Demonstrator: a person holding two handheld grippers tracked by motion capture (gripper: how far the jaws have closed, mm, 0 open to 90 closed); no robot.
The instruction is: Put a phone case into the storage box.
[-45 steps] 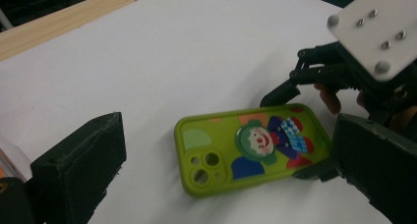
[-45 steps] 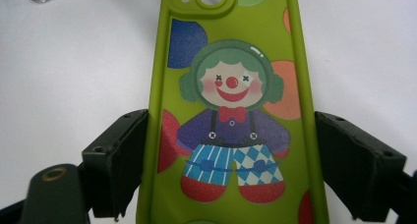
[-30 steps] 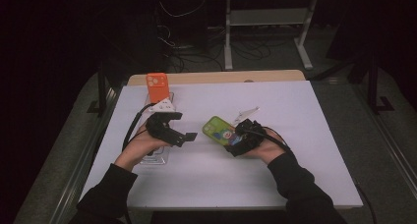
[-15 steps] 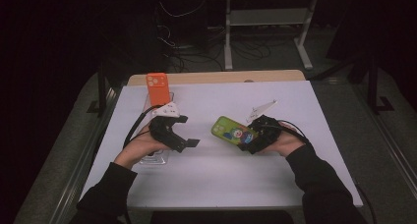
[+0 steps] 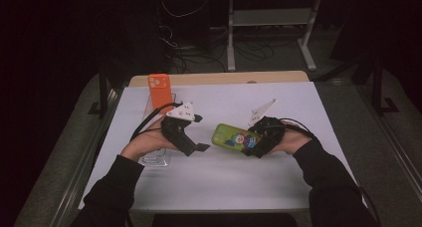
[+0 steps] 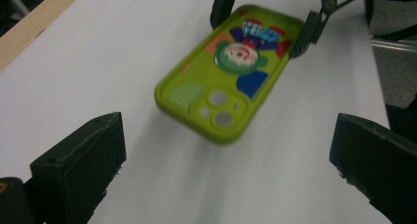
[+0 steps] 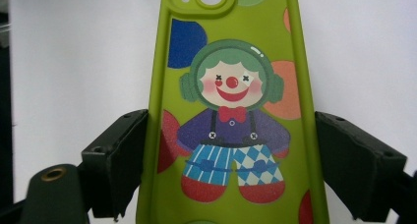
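A lime-green phone case (image 5: 230, 136) printed with a clown hangs just above the white table (image 5: 224, 187), camera holes pointing left. My right gripper (image 5: 249, 145) is shut on its right end; in the right gripper view both pads (image 7: 125, 160) press on the case's (image 7: 231, 111) long edges. My left gripper (image 5: 201, 133) faces it from the left, a short gap away. Its jaws stand wide apart with nothing between them, and the case (image 6: 226, 71) floats ahead of the left gripper (image 6: 226, 170) over its own shadow.
An orange phone case (image 5: 159, 90) stands upright at the back left of the table. A clear plastic holder (image 5: 155, 160) lies under my left hand. A wooden strip (image 5: 219, 78) runs along the far edge, with dark floor and cables beyond.
My right gripper has carried the green case to the right, away from the left gripper. The left gripper has shifted slightly up and right, and its jaws stay wide.
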